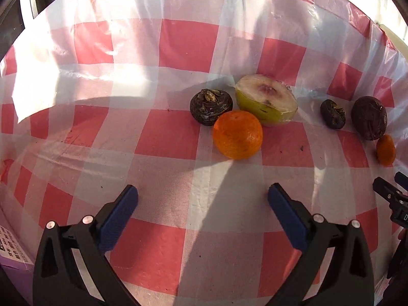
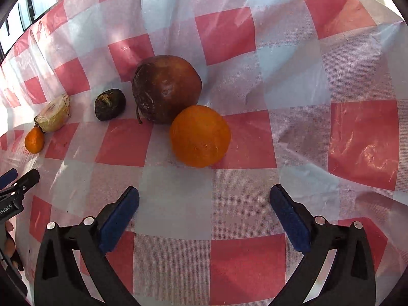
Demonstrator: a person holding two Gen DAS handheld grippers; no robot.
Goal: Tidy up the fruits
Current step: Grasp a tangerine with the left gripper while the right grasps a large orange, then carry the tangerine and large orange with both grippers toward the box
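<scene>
You're at the approach; both the left gripper [image 1: 202,199] and right gripper [image 2: 204,200] gape empty; next, straddle the near orange [image 2: 200,136] and close.

Left claw [image 1: 202,196]: jaws wide apart, nothing between the blue pads [image 1: 119,216], pitched steeply down. Black finger arms run back to the bottom frame edge, pivot bolts visible on both.

Right claw [image 2: 204,199]: jaws also spread wide, gap between the pads [image 2: 289,220] is empty, same steep downward pitch.

The two sit side by side. From the left wrist view, the right claw's black tip pokes in at the right edge; from the right wrist view, the left claw's tip shows at the left edge, with fingers [image 2: 9,244] of the person's hand wrapped on its handle just below.
</scene>
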